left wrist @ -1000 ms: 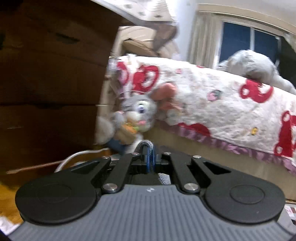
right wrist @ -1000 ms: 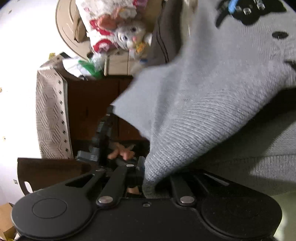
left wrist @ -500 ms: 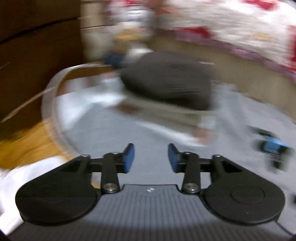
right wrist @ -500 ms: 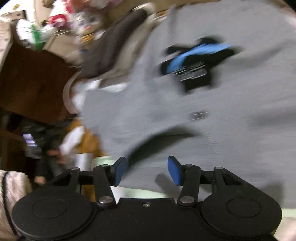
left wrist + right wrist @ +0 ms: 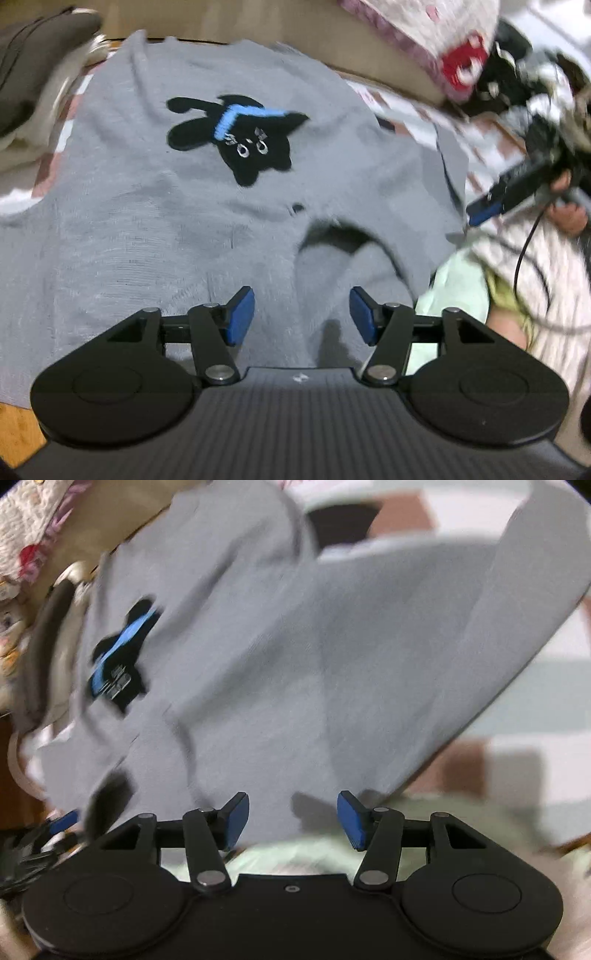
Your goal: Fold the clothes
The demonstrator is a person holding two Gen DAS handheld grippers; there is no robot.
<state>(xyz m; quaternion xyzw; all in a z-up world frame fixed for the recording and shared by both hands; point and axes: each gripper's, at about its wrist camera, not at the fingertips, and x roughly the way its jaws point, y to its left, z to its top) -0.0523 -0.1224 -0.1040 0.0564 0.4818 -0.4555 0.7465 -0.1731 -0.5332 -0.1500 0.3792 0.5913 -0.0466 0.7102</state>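
A dark garment (image 5: pixel 33 55) lies at far left. Beside it, the grey sweater (image 5: pixel 184 206) with a black cat patch (image 5: pixel 236 140) lies spread flat on a checked cloth (image 5: pixel 491 535). The left hand-held gripper (image 5: pixel 302 314) hovers above its collar, fingers spread, empty. The right hand-held gripper (image 5: pixel 293 821) is likewise spread and empty at the sweater's edge.
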